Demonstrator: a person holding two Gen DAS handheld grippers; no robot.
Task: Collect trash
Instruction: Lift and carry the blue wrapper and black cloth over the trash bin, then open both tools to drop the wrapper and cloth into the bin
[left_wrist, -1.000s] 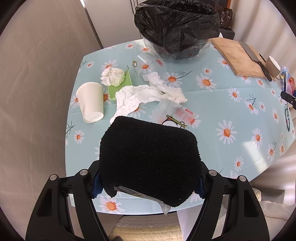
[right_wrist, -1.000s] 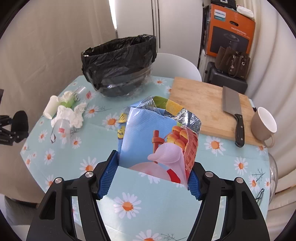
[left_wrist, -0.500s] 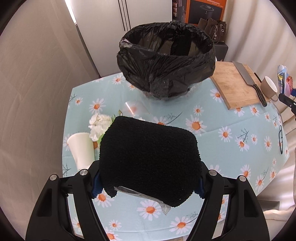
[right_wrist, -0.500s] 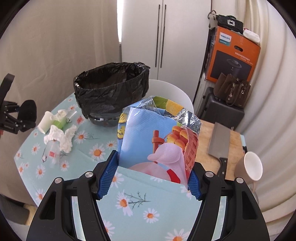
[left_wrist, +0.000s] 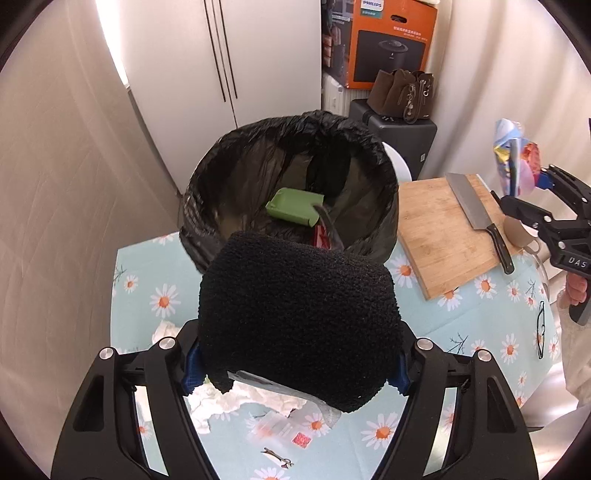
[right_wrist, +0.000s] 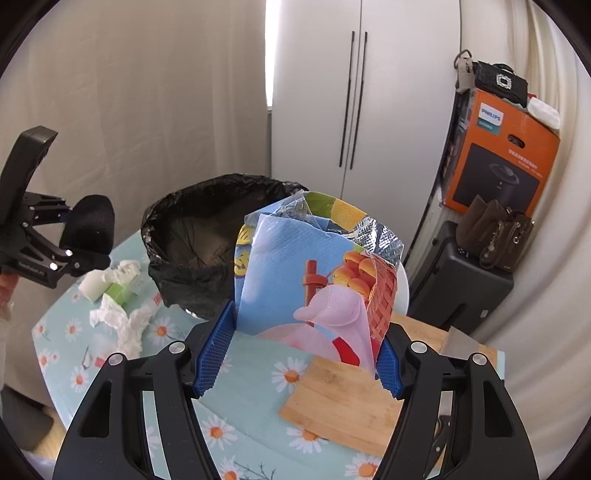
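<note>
Left claw (left_wrist: 299, 365): you pinch a black sponge (left_wrist: 299, 317) just before the bin (left_wrist: 288, 184), ready to drop.
Right claw (right_wrist: 299, 354): you clamp a snack bag (right_wrist: 314, 273), raised toward the bin.
Worktop (left_wrist: 480, 317): tissues (right_wrist: 122, 321) remain.

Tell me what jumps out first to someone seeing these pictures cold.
The black fuzzy cloth clamped in the left tongs fills the left wrist view, just short of the black-lined trash bin on the daisy tablecloth. In the right wrist view, a bright snack bag is pinched in the right tongs. A cleaver lies on the wooden cutting board beside the bin.
</note>
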